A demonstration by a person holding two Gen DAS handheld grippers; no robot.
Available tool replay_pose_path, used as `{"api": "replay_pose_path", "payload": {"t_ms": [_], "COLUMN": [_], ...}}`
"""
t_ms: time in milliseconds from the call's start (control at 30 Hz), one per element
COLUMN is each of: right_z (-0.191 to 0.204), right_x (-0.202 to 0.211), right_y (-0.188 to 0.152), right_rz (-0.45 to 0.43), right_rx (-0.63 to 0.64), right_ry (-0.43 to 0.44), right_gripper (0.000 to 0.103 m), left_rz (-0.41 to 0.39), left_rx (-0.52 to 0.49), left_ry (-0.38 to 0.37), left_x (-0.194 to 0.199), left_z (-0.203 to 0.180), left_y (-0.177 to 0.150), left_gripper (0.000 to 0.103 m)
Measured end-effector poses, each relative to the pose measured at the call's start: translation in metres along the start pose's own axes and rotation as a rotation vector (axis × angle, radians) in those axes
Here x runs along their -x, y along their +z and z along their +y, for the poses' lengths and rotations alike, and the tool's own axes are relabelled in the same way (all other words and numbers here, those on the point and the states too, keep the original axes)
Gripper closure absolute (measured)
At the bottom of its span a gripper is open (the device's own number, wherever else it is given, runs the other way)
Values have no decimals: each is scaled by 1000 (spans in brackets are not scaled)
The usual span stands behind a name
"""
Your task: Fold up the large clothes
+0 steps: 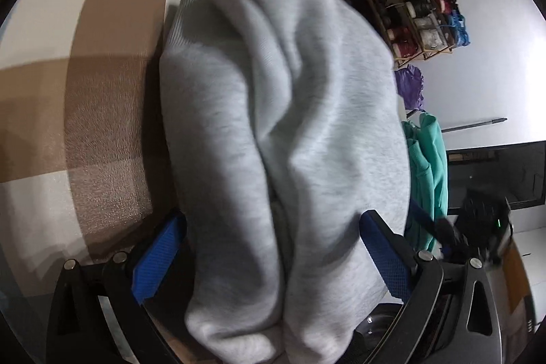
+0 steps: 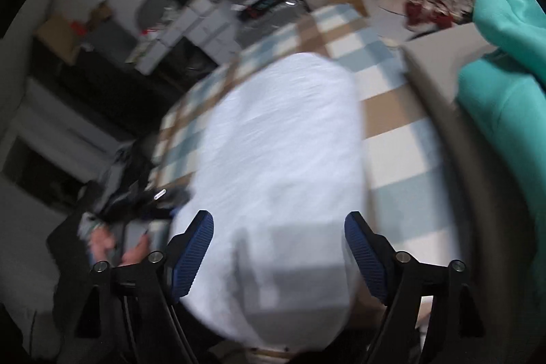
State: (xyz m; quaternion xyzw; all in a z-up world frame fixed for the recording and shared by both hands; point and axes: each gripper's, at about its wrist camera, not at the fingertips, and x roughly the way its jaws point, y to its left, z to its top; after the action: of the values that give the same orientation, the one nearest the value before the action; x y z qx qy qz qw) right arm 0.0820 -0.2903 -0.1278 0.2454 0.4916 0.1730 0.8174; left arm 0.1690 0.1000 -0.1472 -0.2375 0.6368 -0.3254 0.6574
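Left-wrist view: we see the checked blanket (image 1: 102, 63) at left, then the grey garment (image 1: 279, 132) lying bunched on it, its long axis running away from the camera along the line of the fingers; the left gripper (image 1: 273, 258) stands wide open with the near end of the garment between its blue pads (image 1: 158, 258), which do not appear to press on it; a shelf rack (image 1: 416, 9) and a teal garment (image 1: 426, 176) hang at right. Right-wrist view (blurred): we see a hand (image 2: 112, 248) at left, then the same grey bundle (image 2: 283, 176) ahead, its near end between the spread fingers of the right gripper (image 2: 279, 258), nothing gripped; teal cloth (image 2: 505, 98) lies at right. We judge both grippers about equally near the bundle's near end; the coming fold turns on that long axis.
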Motion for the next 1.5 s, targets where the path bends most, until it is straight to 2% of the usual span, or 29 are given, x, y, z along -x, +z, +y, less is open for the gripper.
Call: {"api": "replay_pose_path", "payload": {"t_ms": [100, 200, 233, 300, 400, 467, 567, 733, 867, 1000, 1067, 1200, 1300, 1433, 1500], "right_z": [-24, -44, -48, -53, -55, -52, -40, -45, -51, -56, -56, -51, -45, -46, -50], "right_x": [-28, -51, -57, -66, -78, -76, -66, -56, -61, -74, -76, -62, -51, -49, -56], "right_y": [15, 20, 21, 20, 17, 13, 4, -18, -17, -13, -11, -14, -21, -29, -24], "right_rz": [71, 129, 147, 160, 169, 147, 141, 179, 176, 185, 180, 150, 147, 134, 136], "right_rx": [-78, -184, -212, -234, -238, -203, -107, -89, -79, -105, -88, -50, -50, -43, -84], "right_ry": [-24, 125, 156, 196, 224, 213, 191, 233, 280, 306, 280, 222, 221, 234, 259], "right_gripper": [22, 16, 11, 7, 7, 8, 14, 14, 12, 6, 7, 16, 22, 23, 22], "left_rz": [23, 43, 46, 53, 57, 53, 42, 40, 33, 32, 34, 44, 46, 58, 57], "left_rx": [0, -12, -26, -74, -128, -157, -188, -327, -378, -391, -395, -418, -430, -423, -412], "left_ry": [-56, -88, -81, -45, 2, 27, 53, 159, 213, 217, 222, 218, 196, 182, 171], "left_x": [-4, -10, -10, -12, -13, -11, -6, 0, 1, 3, -1, -9, -7, -7, -6], "left_z": [0, -2, -5, -12, -20, -21, -26, -43, -45, -42, -49, -63, -67, -60, -56], "left_y": [4, 6, 6, 4, -1, -4, -13, -46, -63, -59, -59, -60, -59, -57, -55], "left_gripper": [5, 5, 5, 5, 6, 16, 24, 27, 27, 27, 27, 30, 39, 39, 39]}}
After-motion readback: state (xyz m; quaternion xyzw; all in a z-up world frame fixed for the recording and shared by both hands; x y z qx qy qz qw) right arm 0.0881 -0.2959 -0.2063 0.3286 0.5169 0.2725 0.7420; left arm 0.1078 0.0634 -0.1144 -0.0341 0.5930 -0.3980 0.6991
